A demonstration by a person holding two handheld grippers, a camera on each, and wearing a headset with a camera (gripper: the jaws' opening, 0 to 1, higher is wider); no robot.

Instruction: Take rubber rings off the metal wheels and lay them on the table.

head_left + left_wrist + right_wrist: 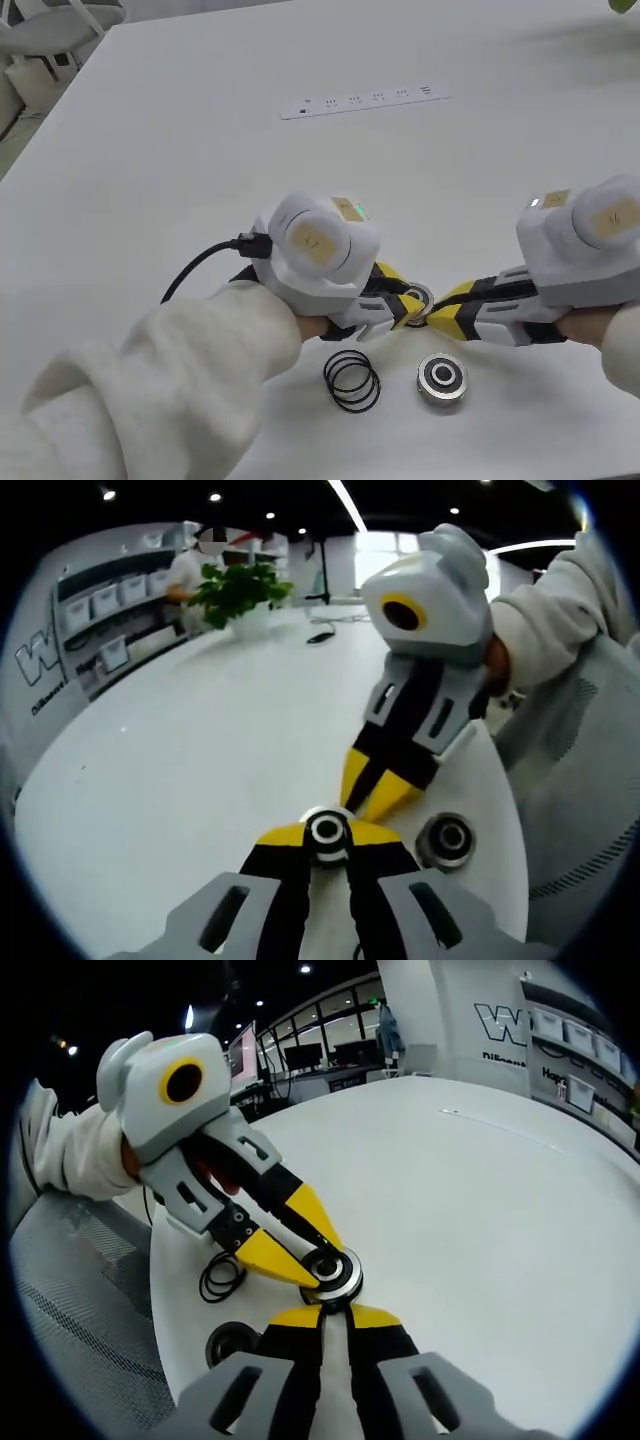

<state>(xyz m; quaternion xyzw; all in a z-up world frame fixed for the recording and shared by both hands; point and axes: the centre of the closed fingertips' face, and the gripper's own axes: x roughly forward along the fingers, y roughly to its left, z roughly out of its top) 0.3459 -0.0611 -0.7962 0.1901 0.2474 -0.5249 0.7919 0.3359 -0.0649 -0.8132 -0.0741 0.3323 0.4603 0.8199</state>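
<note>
Two wheels: held wheel (416,299) sits right btwn the two grippers' tips. Spare wheel (441,381) lies flat on the table, on the person's side of the right gripper's tips, near but apart.
Held wheel: silver rim, dark centre. It is caught btwn the left gripper's yellow jaws, one jaw on each side.
Rubber rings (352,381): few thin black loops, overlapping, loose on the table. They are on the person's side of the left gripper's tips, beside the spare wheel, not touching it.
Left gripper (405,303): clamped on the held wheel.
Right gripper (335,1312): jaws pressed together, tips up against the held wheel's rim, opposite the left gripper's tips. Can't tell if a ring is nipped.
Sleeve (150,390): cream, on the arm behind the left gripper.
Cable (200,268): black, plugged into the left gripper's rear end, trails away from the tips.
Table (200,150): white.
Power strip (365,101): white, flat, well beyond both grippers.
Plant (238,588): green, far past the right gripper in the left gripper view.
</note>
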